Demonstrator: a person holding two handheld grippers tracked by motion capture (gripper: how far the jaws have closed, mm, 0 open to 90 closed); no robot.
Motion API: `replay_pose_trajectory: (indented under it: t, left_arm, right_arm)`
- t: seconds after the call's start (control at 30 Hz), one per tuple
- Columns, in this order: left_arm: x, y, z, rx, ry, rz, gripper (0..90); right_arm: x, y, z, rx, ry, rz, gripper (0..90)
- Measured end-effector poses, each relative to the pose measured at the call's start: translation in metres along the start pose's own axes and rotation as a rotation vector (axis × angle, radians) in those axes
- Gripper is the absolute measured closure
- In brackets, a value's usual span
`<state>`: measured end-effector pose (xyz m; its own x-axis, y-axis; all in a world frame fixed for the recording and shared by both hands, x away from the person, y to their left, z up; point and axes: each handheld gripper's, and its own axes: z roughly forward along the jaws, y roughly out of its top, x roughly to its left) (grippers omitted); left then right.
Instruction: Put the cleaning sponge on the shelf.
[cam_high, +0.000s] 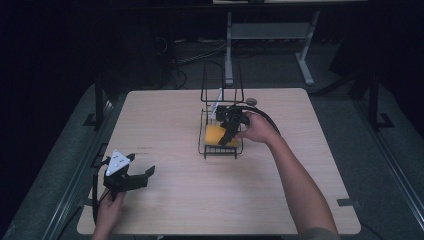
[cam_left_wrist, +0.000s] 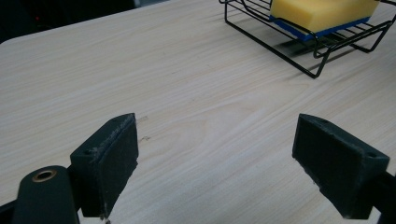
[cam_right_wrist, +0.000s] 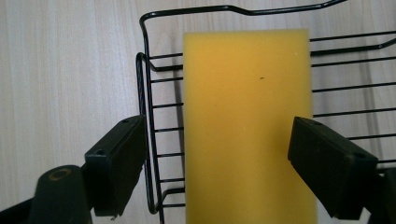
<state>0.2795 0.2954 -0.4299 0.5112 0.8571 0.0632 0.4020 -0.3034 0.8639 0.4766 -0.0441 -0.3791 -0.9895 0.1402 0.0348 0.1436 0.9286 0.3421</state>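
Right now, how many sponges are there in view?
1. The yellow sponge lies flat in the black wire rack, under the open right claw. None elsewhere visible.

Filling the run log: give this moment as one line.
right tongs: open over sponge | sponge: in wire rack | left tongs: open, idle above table

One yellow sponge (cam_high: 216, 135) lies in one black wire rack (cam_high: 220, 150) on one pale wooden surface (cam_high: 165, 190). Two claws are at work: the left claw (cam_high: 142, 176) near the left edge, the right claw (cam_high: 227, 135) over the rack. Two hands hold them, one hand (cam_high: 107, 212) at the near left, the other hand (cam_high: 260, 129) at the rack.
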Motion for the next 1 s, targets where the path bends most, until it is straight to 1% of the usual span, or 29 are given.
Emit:
replay_pose_trajectory:
  t: [0.13,0.4,0.5,0.7,0.83,0.93,1.0]
  left_arm:
    - [0.0,0.0,0.0,0.0,0.001,-0.001,13.9]
    - [0.0,0.0,-0.001,-0.002,0.0,-0.001,13.9]
    - [0.0,0.0,-0.001,-0.001,0.0,-0.002,13.9]
    - [-0.001,0.0,0.0,0.001,-0.002,0.003,13.9]
    - [-0.002,0.0,0.0,0.001,-0.004,0.005,13.9]
    - [-0.002,0.0,0.0,0.0,-0.004,0.006,13.9]
    - [-0.002,0.0,0.0,-0.002,-0.003,0.005,13.9]
  right_arm:
    - [0.003,0.003,0.002,-0.002,0.004,-0.011,19.6]
    - [0.009,0.005,0.006,0.004,-0.005,-0.034,19.5]
    - [0.014,0.005,0.004,-0.02,0.007,-0.034,20.3]
    - [0.024,0.004,0.002,-0.034,0.014,-0.052,20.8]
    - [0.031,0.006,0.0,-0.026,0.013,-0.076,20.9]
    - [0.035,0.007,0.0,-0.03,0.018,-0.078,20.9]
    - [0.04,0.006,0.002,-0.029,0.022,-0.089,20.8]
